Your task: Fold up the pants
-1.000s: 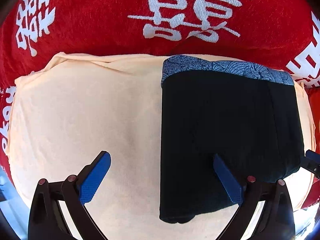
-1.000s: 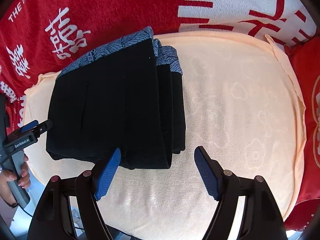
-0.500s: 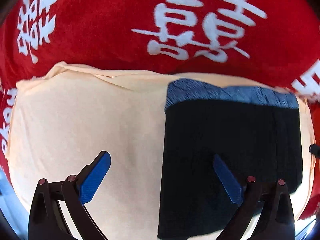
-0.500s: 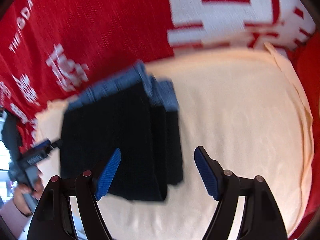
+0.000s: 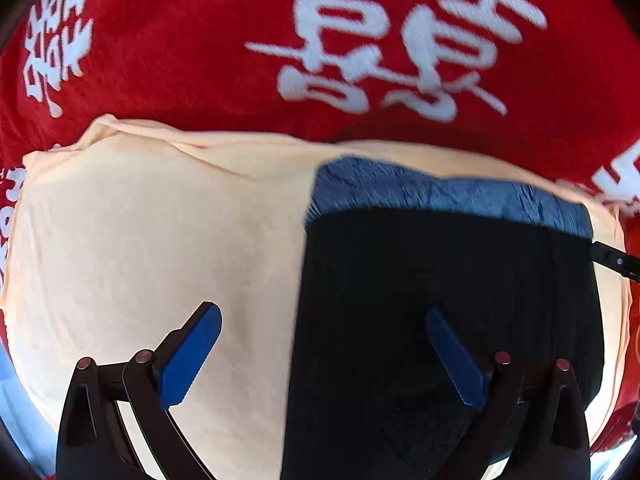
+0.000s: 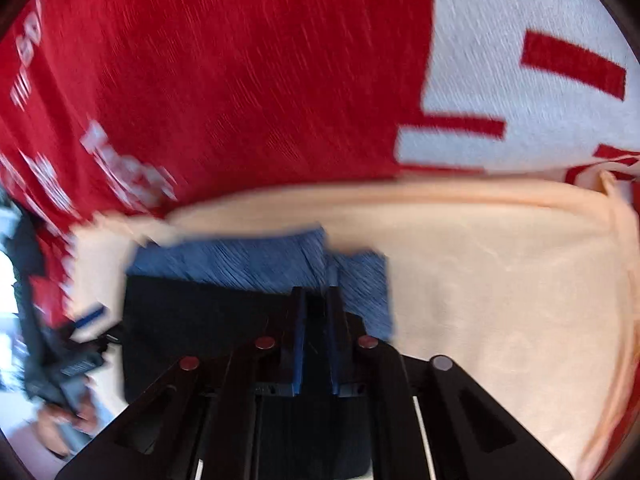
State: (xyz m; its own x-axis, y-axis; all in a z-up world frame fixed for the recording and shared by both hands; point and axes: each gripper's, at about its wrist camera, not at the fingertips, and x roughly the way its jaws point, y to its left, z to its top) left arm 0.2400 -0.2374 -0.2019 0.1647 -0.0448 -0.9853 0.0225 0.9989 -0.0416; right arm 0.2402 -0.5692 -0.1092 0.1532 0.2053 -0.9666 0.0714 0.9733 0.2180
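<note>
Folded black pants (image 5: pixel 440 288) lie on the peach cushion (image 5: pixel 140 260). Left hand-held gripper (image 5: pixel 320 356) spread apart above them; right hand-held gripper (image 6: pixel 316 300) nearly together, whether clamping cloth unclear.

Domestic setting, likely a home sofa or bed: peach seat cover (image 5: pixel 140 248) spread as work surface; behind it, red blanket (image 5: pixel 200 60) with white Chinese characters drapes upward.

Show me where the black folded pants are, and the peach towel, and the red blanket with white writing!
black folded pants (image 5: pixel 440 280), left wrist view, top layer's middle
peach towel (image 5: pixel 140 248), left wrist view, bare left part
red blanket with white writing (image 5: pixel 180 60), left wrist view, plain red patch
</note>
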